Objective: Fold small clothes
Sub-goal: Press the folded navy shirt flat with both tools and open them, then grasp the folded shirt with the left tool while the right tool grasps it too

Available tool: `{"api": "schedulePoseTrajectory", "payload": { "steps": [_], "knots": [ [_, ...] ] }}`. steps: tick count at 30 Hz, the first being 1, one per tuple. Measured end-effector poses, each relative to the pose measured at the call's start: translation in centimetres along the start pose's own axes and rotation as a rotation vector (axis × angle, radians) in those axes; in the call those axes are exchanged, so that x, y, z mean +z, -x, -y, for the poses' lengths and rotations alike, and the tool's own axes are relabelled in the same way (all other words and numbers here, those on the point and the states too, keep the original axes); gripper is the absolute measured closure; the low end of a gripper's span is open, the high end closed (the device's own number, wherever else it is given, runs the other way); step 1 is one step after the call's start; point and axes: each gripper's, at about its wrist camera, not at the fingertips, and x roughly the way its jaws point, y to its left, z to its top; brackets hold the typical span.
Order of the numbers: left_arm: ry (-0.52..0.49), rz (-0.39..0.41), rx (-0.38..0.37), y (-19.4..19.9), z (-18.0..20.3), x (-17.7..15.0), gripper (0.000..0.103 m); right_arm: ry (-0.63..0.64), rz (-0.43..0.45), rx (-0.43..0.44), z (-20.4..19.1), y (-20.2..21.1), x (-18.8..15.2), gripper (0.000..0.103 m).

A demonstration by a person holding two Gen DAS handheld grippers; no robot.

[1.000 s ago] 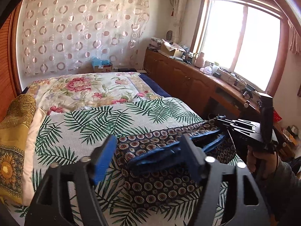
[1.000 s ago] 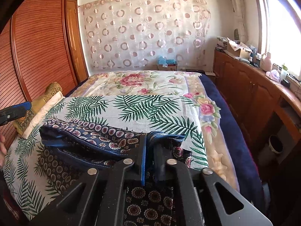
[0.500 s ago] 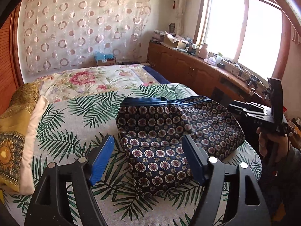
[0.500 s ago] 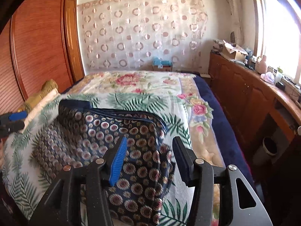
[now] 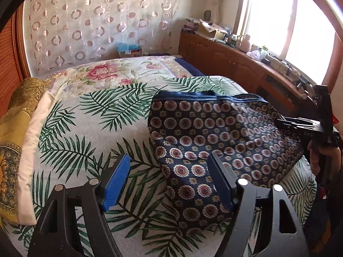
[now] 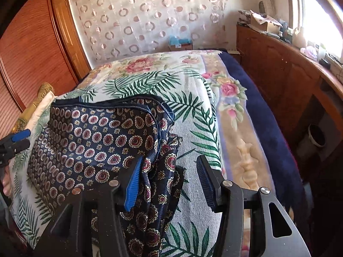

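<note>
Left claw: jaws wide apart, nothing between the pads; it hangs over the palm-leaf sheet, its right finger above the garment's near-left edge.
Right claw: jaws have just been opening and stand apart; a rumpled corner of the garment lies beside the left pad, not pinched.
Garment: navy medallion-print cloth, lying folded on the bed, blue-trimmed edge on its far side.
Bed: floral quilt beyond the sheet; gold pillow at the left edge.
Far wall: circle-pattern curtain.
</note>
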Motion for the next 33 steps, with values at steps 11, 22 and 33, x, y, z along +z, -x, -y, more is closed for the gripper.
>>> {"api": "schedulePoseTrajectory", "payload": {
  "steps": [11, 22, 33],
  "knots": [
    [0.021, -0.1, 0.002, -3.8, -1.1, 1.3, 0.028, 0.016, -0.008, -0.01, -0.1, -1.0, -0.4, 0.044],
    [-0.017, -0.119, 0.027, -5.5, -0.4, 1.5, 0.028, 0.032, -0.019, -0.013, 0.0, -0.6, -0.4, 0.037],
    [-0.052, -0.104, 0.048, -5.6, -0.1, 1.2, 0.026, 0.067, -0.019, -0.03, -2.2, 0.0, -0.8, 0.037]
  ]
}}
